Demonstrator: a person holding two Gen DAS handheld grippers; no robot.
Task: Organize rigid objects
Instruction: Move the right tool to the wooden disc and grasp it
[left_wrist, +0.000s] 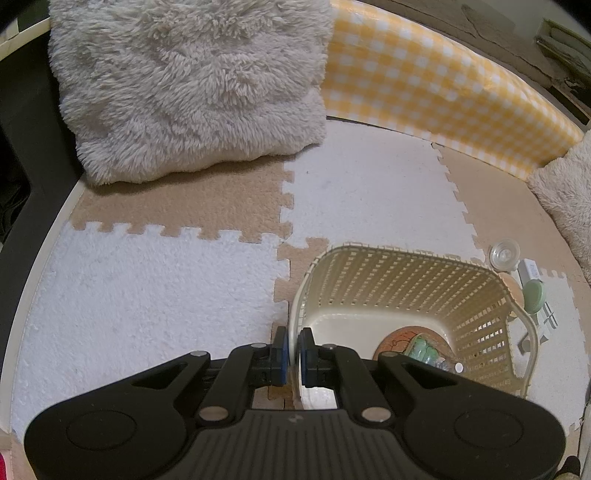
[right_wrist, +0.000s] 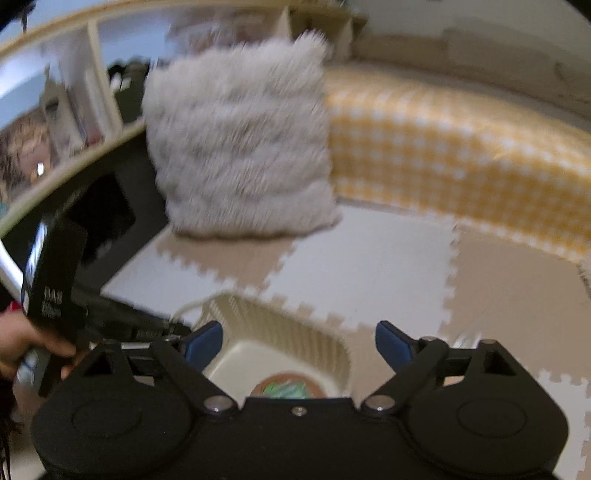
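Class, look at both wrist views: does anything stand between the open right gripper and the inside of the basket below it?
Nothing visible does. The right gripper hangs open above the basket, whose top is uncovered. The left gripper is clamped on the basket's near-left rim, off to the side. A round coaster already lies inside.

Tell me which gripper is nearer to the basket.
Left. The left gripper is shut on the cream basket rim, touching it. The right gripper hangs open above the basket, apart from it.
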